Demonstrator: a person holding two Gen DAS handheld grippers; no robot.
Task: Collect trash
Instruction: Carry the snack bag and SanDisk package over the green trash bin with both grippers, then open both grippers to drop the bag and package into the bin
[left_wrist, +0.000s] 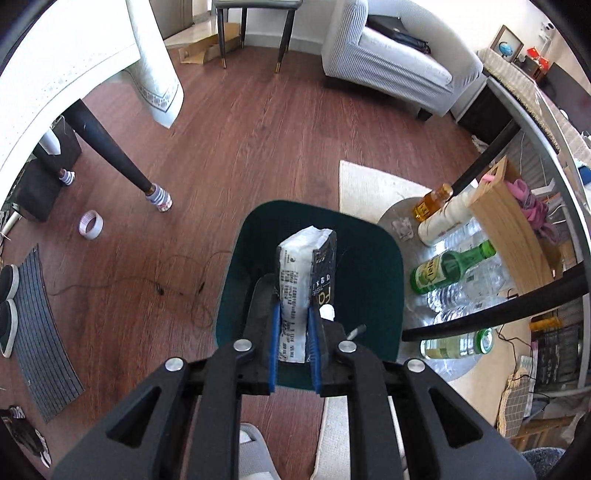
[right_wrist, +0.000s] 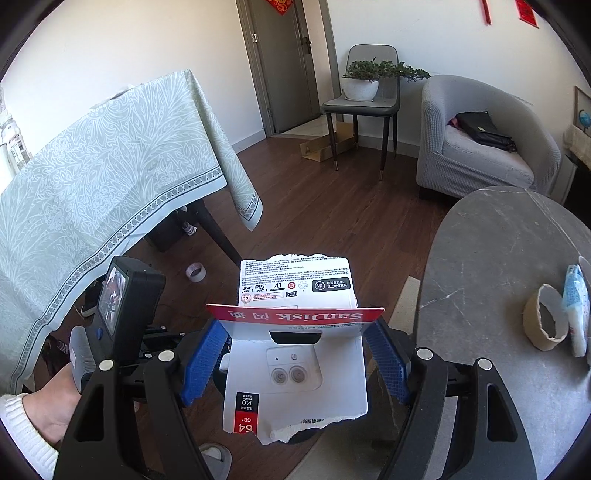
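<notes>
In the left wrist view my left gripper (left_wrist: 293, 314) is shut on a crumpled white and black tissue packet (left_wrist: 299, 266). The packet hangs over the mouth of a dark green bin (left_wrist: 384, 266) on the wooden floor. In the right wrist view my right gripper (right_wrist: 295, 332) is shut on a torn, folded white and red SanDisk card package (right_wrist: 295, 369), with the blue pads (right_wrist: 203, 354) pressing on its two side edges. The left hand-held unit (right_wrist: 125, 306) and a person's hand (right_wrist: 48, 413) show at the lower left.
Beside the bin lie a green bottle (left_wrist: 450, 266), an amber bottle (left_wrist: 432, 203), several clear bottles and a wooden box (left_wrist: 506, 229). A tape roll (left_wrist: 91, 224), a thin cable (left_wrist: 177, 288) and a table leg (left_wrist: 110, 155) are on the floor. The grey table (right_wrist: 498, 258) holds a cardboard ring (right_wrist: 546, 321).
</notes>
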